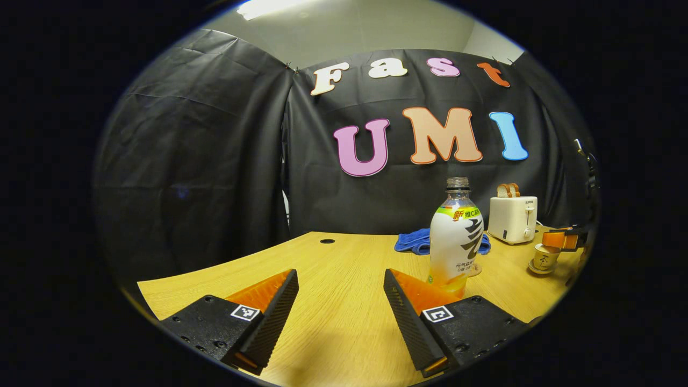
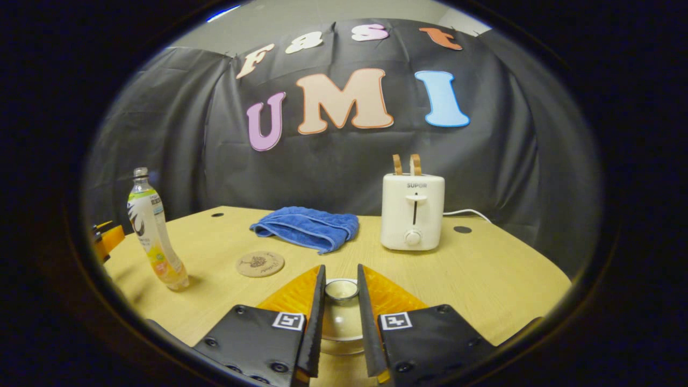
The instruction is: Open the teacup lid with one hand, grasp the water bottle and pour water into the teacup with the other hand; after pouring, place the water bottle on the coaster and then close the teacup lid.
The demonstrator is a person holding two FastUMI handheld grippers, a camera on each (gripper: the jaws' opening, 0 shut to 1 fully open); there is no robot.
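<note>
An uncapped water bottle (image 1: 457, 236) with pale drink in it stands upright on the wooden table (image 1: 333, 333), just right of and beyond my left gripper (image 1: 340, 277). That gripper is open, with only table between its fingers. In the right gripper view the bottle (image 2: 156, 236) stands at far left, the left gripper (image 2: 107, 239) beside it. My right gripper (image 2: 341, 279) is shut on the knob of the teacup lid (image 2: 339, 322). The left gripper view shows the teacup (image 1: 545, 258) on its saucer at far right, under the right gripper (image 1: 564, 239). A round coaster (image 2: 260, 264) lies between bottle and cup.
A folded blue towel (image 2: 309, 226) lies behind the coaster. To its right stands a white toaster (image 2: 413, 212) holding two bread slices, its cord trailing right. The table has cable holes near the back edge (image 2: 462, 229).
</note>
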